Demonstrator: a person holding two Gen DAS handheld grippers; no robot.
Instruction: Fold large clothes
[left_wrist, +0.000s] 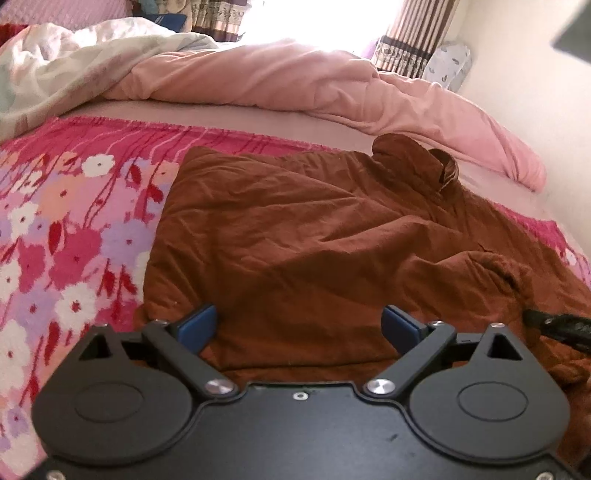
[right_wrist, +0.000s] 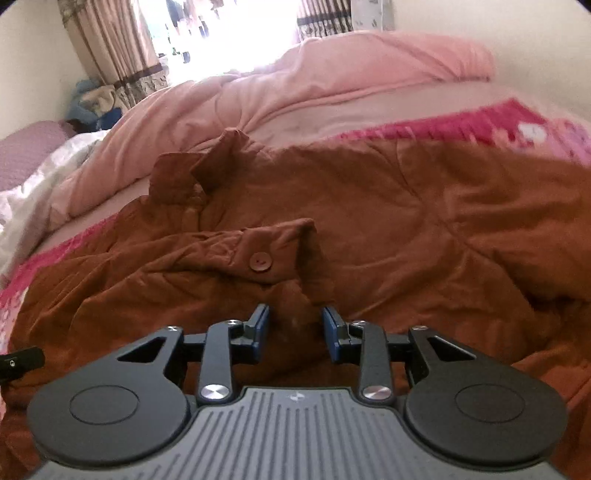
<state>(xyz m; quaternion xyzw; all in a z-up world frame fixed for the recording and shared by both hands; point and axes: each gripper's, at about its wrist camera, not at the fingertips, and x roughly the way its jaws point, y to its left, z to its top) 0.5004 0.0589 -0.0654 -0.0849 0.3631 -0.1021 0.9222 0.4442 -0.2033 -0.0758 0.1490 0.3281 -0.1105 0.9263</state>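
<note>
Lying rumpled on the floral blanket (left_wrist: 55, 229) of the bed, brown shirt (left_wrist: 295, 236) half folded. Left gripper (left_wrist: 300, 325) fingers wide apart, empty; right gripper (right_wrist: 295, 328) part open, cloth between but unpinched. Risk: loose cuff (right_wrist: 273, 254) flops, fold bunches.

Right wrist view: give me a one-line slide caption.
Right claw, partly open, hovers over a rumpled brown shirt near its buttoned cuff on a floral bedspread.
</note>
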